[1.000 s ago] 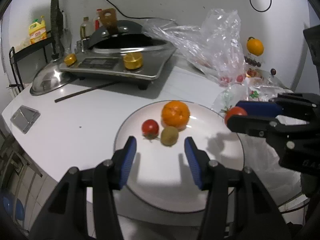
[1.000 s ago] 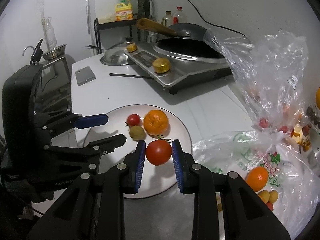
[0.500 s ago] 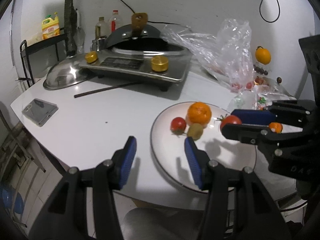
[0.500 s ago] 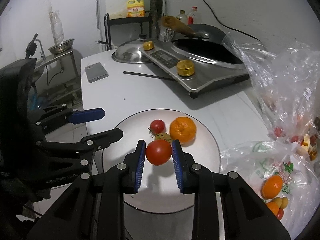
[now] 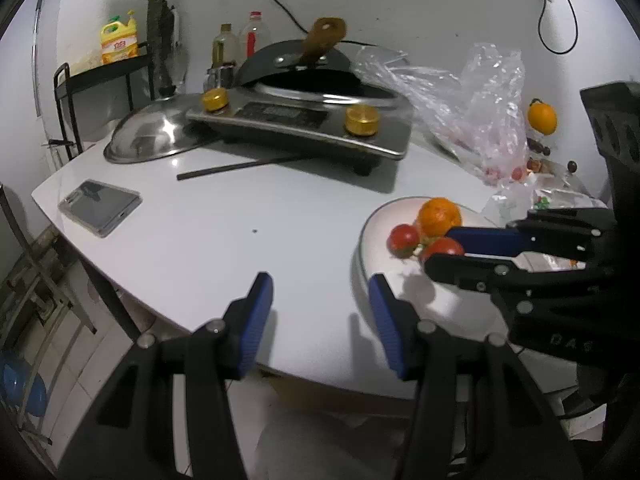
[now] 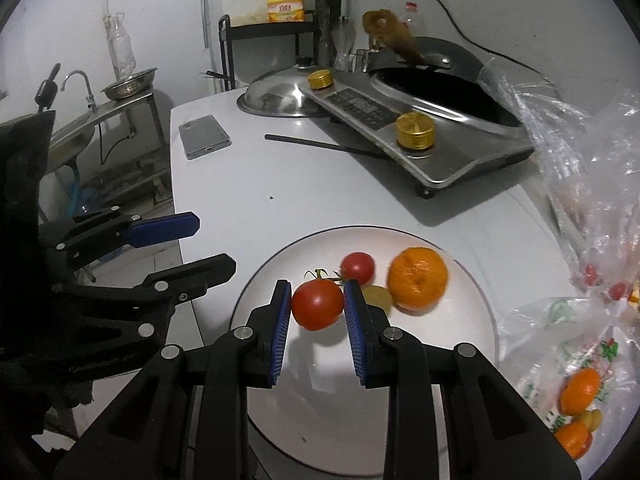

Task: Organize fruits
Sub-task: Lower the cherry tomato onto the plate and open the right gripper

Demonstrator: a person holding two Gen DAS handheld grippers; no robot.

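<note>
A: While the tomato hangs above the white plate, what grips it?

B: The right gripper pinches it between its two blue pads, stem up, over the plate's left part.

A: And what already lies on the plate?

B: A smaller tomato, a mandarin and a little yellow-green fruit that I cannot name, bunched together just beyond the held tomato.

A: The other tool?

B: The left gripper has its jaws spread with nothing between them, out over the white table near its front edge, left of the plate.

A: Farther out?

B: Plastic bags with more fruit to the right of the plate, a steel stove with a black wok behind it, a black chopstick in front of the stove, a domed steel lid and a phone towards the far left.
</note>
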